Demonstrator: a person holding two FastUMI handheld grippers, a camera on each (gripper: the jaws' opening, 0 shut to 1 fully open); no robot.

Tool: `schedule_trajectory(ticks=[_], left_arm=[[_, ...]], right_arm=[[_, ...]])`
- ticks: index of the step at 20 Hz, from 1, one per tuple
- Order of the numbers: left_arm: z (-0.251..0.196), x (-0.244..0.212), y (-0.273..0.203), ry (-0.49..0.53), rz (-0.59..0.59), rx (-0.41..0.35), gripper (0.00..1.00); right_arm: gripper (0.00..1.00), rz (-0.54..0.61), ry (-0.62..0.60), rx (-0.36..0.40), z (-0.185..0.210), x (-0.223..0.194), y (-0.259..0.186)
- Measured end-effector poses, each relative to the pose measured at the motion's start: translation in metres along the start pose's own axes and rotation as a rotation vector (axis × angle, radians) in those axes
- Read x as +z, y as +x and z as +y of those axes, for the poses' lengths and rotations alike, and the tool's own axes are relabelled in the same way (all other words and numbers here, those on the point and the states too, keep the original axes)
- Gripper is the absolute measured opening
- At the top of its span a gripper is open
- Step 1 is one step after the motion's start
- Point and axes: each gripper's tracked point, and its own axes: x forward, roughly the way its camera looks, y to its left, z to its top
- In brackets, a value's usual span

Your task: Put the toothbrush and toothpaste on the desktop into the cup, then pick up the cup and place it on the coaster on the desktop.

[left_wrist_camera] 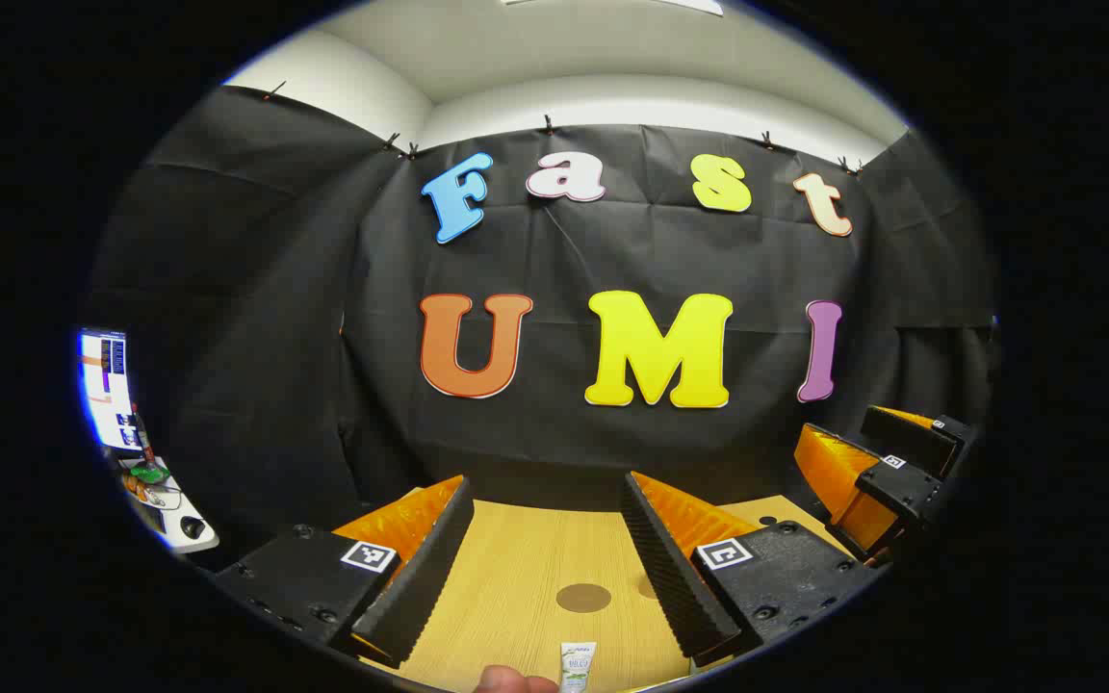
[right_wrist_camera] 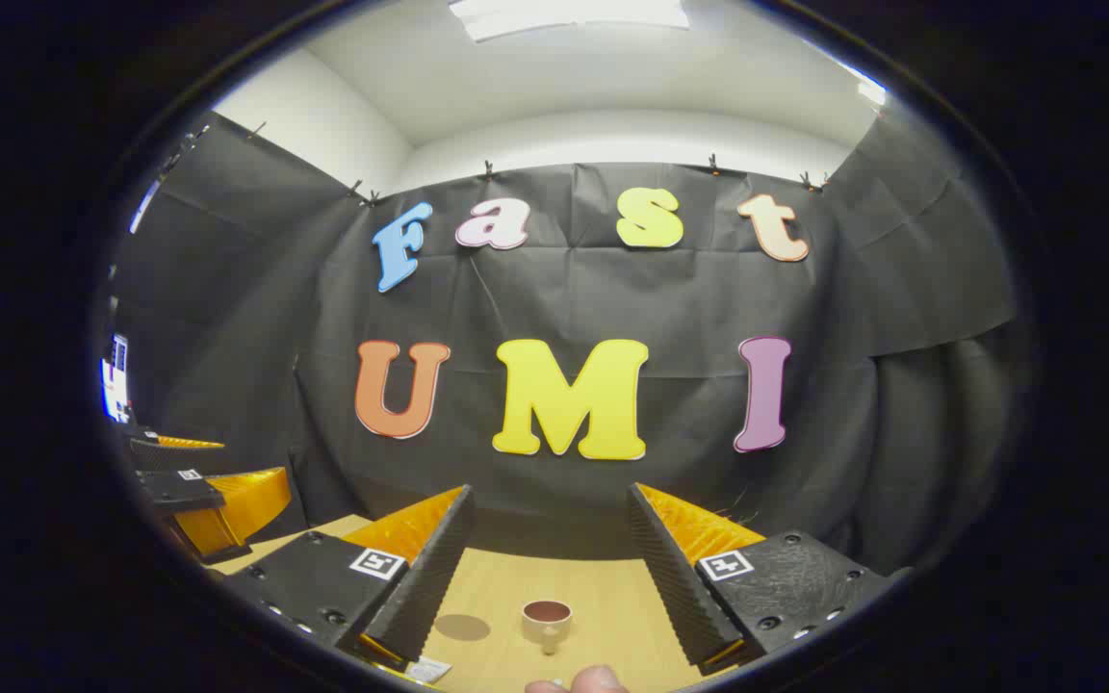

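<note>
toothpaste tube (left_wrist_camera: 578,666) cut off below, perhaps a fingertip (right_wrist_camera: 595,680) at edge

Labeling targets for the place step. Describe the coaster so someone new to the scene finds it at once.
Start at the wooden desktop below the black cloth wall. In the left gripper view the coaster lies flat on it, between the open left tongs. It is a thin, dull brown disc, unlike the upright cup or the white toothpaste tube nearer the camera.
</note>
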Motion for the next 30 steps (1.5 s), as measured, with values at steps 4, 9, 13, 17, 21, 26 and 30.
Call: schedule_trajectory(ticks=[4, 9, 13, 17, 21, 26, 30], left_arm=[[-0.002, -0.001, 0.004, -0.001, 0.004, -0.010, 0.97], [-0.003, 0.000, 0.008, 0.008, 0.005, -0.014, 0.98], [-0.007, -0.001, 0.012, 0.015, 0.004, -0.014, 0.98], [-0.008, -0.003, 0.014, 0.020, 0.008, -0.009, 0.98], [-0.013, -0.007, 0.018, 0.024, 0.020, -0.008, 0.98], [-0.017, -0.011, 0.022, 0.032, 0.029, -0.009, 0.98], [-0.019, -0.017, 0.025, 0.034, 0.045, -0.007, 0.97]], right_arm=[[0.97, 0.012, -0.016, 0.001, 0.000, -0.004, 0.003], [0.95, 0.034, 0.006, -0.009, -0.004, -0.009, 0.009], [0.95, 0.043, -0.001, 0.006, -0.001, -0.013, 0.012], [0.95, 0.049, 0.013, 0.000, -0.007, -0.015, 0.014], [0.95, 0.065, 0.018, -0.011, -0.015, -0.021, 0.018], [0.97, 0.078, 0.023, -0.021, -0.023, -0.025, 0.023], [0.95, 0.093, 0.025, -0.022, -0.027, -0.032, 0.026]])
